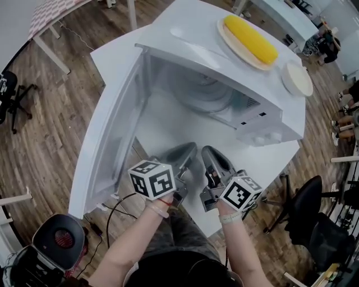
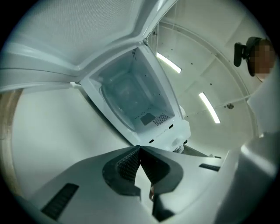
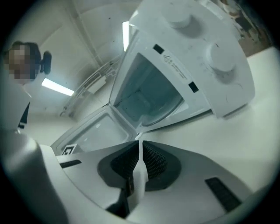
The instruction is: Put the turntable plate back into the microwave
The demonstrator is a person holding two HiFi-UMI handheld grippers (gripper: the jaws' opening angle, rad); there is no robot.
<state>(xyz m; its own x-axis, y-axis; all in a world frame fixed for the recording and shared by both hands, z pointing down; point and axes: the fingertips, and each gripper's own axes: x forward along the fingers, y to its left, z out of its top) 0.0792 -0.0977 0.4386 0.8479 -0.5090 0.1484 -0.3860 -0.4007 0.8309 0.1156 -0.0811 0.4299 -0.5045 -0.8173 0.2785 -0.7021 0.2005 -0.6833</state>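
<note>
Glossy smooth microwave, floor — wood planks

This looks like an open-plan office or lab workroom: long white work tables stand at upper right on a brown wood-plank floor, black swivel chairs on castors sit at lower right, and long ceiling strip lights glow overhead
</note>
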